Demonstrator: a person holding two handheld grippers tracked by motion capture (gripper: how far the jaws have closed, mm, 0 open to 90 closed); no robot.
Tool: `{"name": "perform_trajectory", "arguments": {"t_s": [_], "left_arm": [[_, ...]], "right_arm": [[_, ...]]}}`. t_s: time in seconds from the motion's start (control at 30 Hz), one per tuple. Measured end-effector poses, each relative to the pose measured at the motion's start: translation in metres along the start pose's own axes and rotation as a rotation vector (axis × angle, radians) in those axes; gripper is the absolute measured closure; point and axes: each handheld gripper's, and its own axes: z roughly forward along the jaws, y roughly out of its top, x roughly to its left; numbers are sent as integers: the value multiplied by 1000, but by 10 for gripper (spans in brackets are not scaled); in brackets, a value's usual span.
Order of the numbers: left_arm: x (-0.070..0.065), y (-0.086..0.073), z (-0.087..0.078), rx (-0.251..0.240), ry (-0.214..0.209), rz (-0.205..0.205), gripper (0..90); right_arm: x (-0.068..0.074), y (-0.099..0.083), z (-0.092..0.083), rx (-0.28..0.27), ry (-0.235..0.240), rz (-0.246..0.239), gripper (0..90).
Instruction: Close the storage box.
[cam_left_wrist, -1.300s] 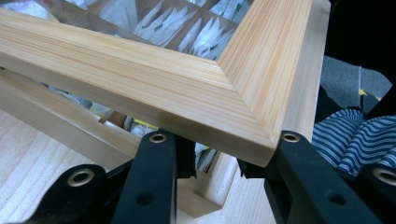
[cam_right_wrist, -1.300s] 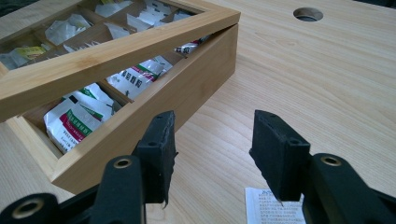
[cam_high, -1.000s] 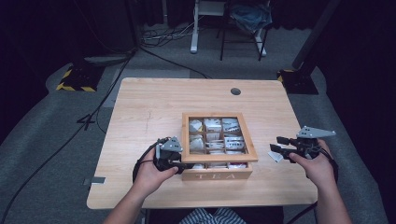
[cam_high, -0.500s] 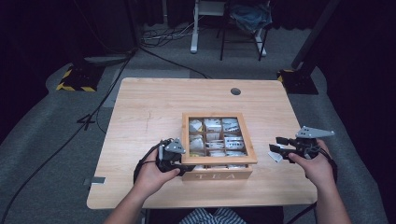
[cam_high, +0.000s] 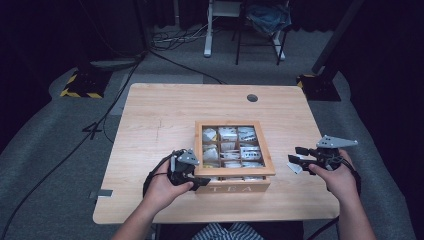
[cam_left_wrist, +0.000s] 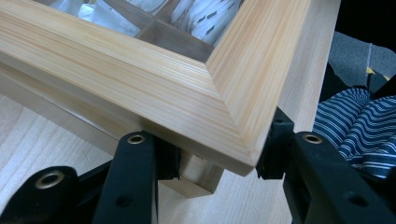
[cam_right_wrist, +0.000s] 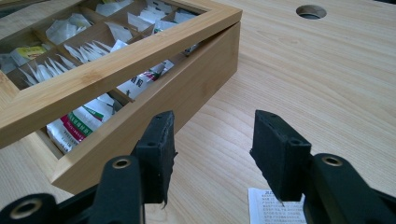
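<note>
While you sit at the near edge of the pale wooden table (cam_high: 165, 115), the wooden tea box (cam_high: 234, 186) rests on it straight ahead of you, nearer your edge than the far one, its front wall lettered TEA facing you. It is close to square, so no long axis stands out. Its windowed lid (cam_high: 235, 172), a wooden frame around a clear pane, is tipped up a little at the front, with a gap above the box wall. Judge the box stiff, fairly light, with smooth wood that could slip; the pane is the fragile part, so take hold on the frame's front edge or corner, never the pane. Sachets of tea (cam_high: 229, 148) fill the compartments: light, soft, easily crumpled. Your left gripper (cam_left_wrist: 217, 163) straddles the lid's front left corner, jaws just opening, pads at the wood but seemingly not clamped. Your right gripper (cam_right_wrist: 212, 154) hovers right of the box, jaws apart and empty, above a small paper slip (cam_right_wrist: 271, 207).
</note>
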Motion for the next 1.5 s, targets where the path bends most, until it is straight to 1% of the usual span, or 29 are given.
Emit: {"name": "perform_trajectory", "arguments": {"t_s": [0.07, 0.2, 0.23, 0.33, 0.43, 0.53, 0.57, 0.6, 0.63, 0.67, 0.7, 0.73, 0.8, 1.0, 1.03, 1.1, 1.17, 1.2, 1.27, 1.3, 1.37, 1.43, 1.5], "left_arm": [[-1, -1, 0, 0, -4, -6, 596], [-4, -1, -2, -1, 2, -13, 596], [-4, -1, -3, 6, 2, -14, 597], [-6, -2, -4, 3, 9, -22, 600], [-7, -2, -5, 5, 13, -25, 603], [-8, -3, -7, 11, 18, -25, 602], [-9, -3, -8, 9, 23, -32, 601], [-8, -4, -10, 8, 42, -34, 593], [-9, -4, -12, 17, 74, -42, 580], [-8, -5, -14, 32, 101, -39, 570], [-7, -5, -15, 60, 94, -47, 542], [-7, -7, -14, 71, 93, -48, 542], [-9, -8, -13, 78, 105, -44, 539], [-10, -11, -15, 72, 115, -42, 547], [-10, -12, -15, 72, 110, -45, 547], [-10, -13, -16, 77, 117, -53, 539], [-9, -16, -20, 38, 108, -49, 519], [-9, -16, -22, 16, 106, -49, 524], [-8, -18, -27, 0, 101, -41, 488], [-8, -18, -28, -4, 109, -40, 460], [-5, -21, -31, -15, 142, -39, 401], [-1, -24, -34, -25, 160, -42, 384], [4, -28, -37, -34, 187, -52, 360]], "right_arm": [[0, 0, 0, -1, 1, 0, 498], [0, 0, -1, -1, 0, 0, 496], [0, 0, -1, -1, 0, -3, 496], [-1, 1, -2, -1, 0, -1, 494], [0, 1, -1, -1, 0, 0, 494], [0, 2, 0, 1, 2, -8, 493], [0, 2, 0, 2, 3, -8, 493], [0, 2, 1, 2, 4, -6, 492], [0, 3, 1, 3, 4, -6, 491], [0, 3, 1, 5, 4, -12, 492], [0, 4, 2, 5, 5, -11, 491], [0, 4, 2, 5, 5, -11, 491], [1, 5, 4, 9, 8, -16, 491], [2, 8, 8, 13, 19, -26, 489], [2, 8, 8, 12, 20, -26, 488], [1, 10, 9, 15, 20, -31, 487], [1, 11, 10, 13, 24, -32, 485], [2, 11, 11, 13, 25, -32, 480], [1, 12, 12, 14, 25, -35, 479], [1, 13, 13, 14, 26, -35, 479], [1, 14, 14, 16, 25, -37, 477], [1, 14, 14, 16, 24, -39, 476], [0, 15, 14, 16, 19, -42, 474]]}}
